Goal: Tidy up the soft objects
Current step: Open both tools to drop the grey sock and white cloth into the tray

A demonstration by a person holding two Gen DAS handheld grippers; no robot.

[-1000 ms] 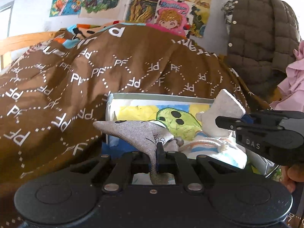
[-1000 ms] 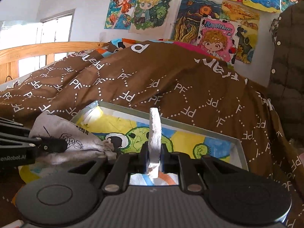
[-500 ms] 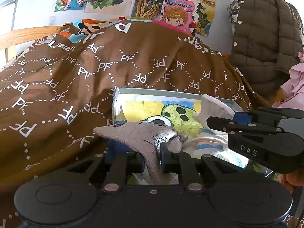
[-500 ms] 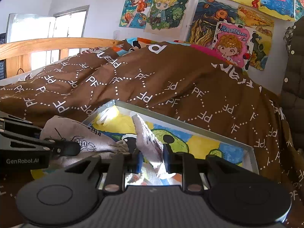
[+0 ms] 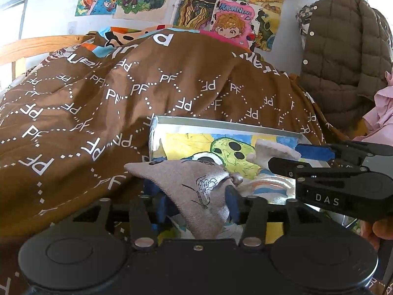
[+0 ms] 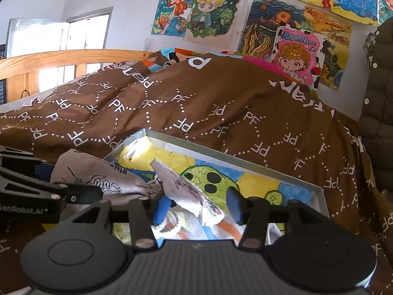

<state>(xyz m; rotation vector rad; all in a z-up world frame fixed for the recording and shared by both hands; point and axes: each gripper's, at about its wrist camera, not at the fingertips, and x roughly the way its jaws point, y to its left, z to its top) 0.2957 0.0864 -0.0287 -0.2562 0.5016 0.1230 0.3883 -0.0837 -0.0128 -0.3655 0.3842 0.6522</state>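
A grey printed sock (image 5: pixel 196 186) lies loose between the spread fingers of my left gripper (image 5: pixel 196 204), at the near edge of a shallow box (image 5: pixel 221 123) with a colourful cartoon lining. A white striped sock (image 6: pixel 194 196) lies loose between the spread fingers of my right gripper (image 6: pixel 196 209), over the same box (image 6: pixel 245 152). Both grippers are open. The right gripper shows in the left wrist view (image 5: pixel 343 172) with the white sock (image 5: pixel 270 147) beside it. The grey sock (image 6: pixel 98 177) shows at left in the right wrist view.
The box rests on a bed under a brown quilt (image 5: pixel 98 98) printed with white letters. A wooden bed rail (image 6: pixel 61 61) runs at the far left. A brown padded jacket (image 5: pixel 343 61) and pink cloth (image 5: pixel 380 118) hang at right. Drawings (image 6: pixel 211 9) cover the wall.
Both grippers have opened: each was shut on its sock a second ago, and the socks now lie slack over the box. Both have sunk slightly toward the box.
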